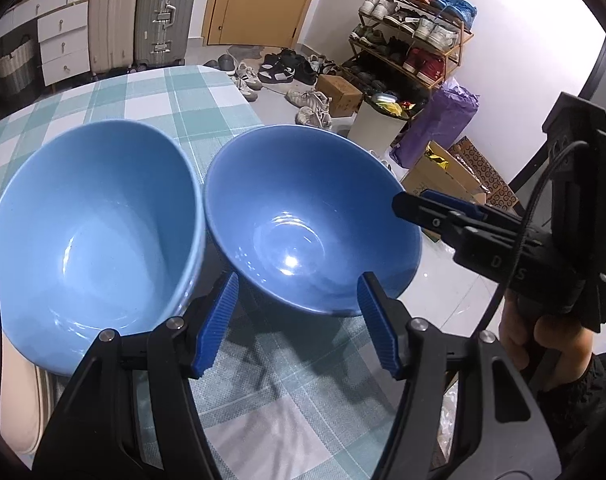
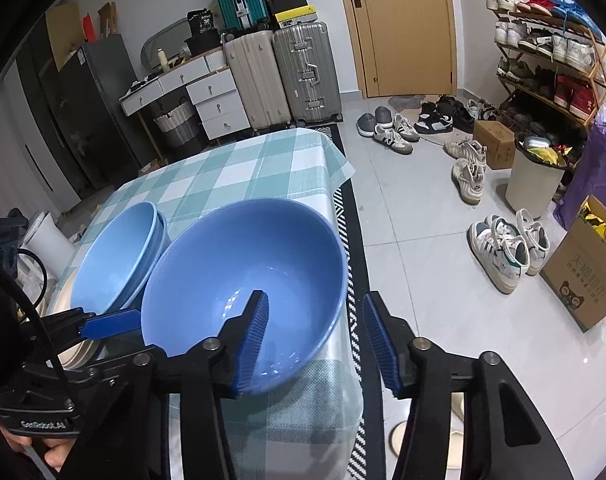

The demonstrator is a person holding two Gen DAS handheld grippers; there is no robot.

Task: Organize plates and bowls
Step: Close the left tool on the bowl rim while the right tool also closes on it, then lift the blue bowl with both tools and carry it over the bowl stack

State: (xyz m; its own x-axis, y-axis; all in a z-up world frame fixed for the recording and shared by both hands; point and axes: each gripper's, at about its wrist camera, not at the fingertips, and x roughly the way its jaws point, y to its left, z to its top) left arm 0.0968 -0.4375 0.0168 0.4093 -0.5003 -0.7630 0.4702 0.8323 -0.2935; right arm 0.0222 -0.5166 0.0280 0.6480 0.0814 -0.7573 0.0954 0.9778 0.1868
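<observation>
A darker blue bowl [image 1: 303, 216] [image 2: 243, 264] sits near the right edge of the check-cloth table [image 1: 143, 92] [image 2: 243, 160]. My left gripper [image 1: 299, 292] [image 2: 135, 334] is open. Its tips are at the bowl's near outer wall, and I see no pad pressing. My right gripper [image 2: 315, 332] [image 1: 411, 206] straddles the bowl's rim. One finger is inside the bowl; the other stands outside with a visible gap. Left of it is a stack of lighter blue bowls [image 1: 91, 220] [image 2: 115, 256] resting on cream plates [image 2: 73, 344] [image 1: 11, 360].
The table drops off just right of the bowl onto a striped rug [image 2: 357, 264] and grey tiled floor. Scattered shoes [image 2: 499, 252], a cardboard box [image 2: 583, 276], a white bin [image 2: 531, 184] and a shoe rack [image 2: 551, 60] stand beyond. Suitcases [image 2: 303, 72] are at the back.
</observation>
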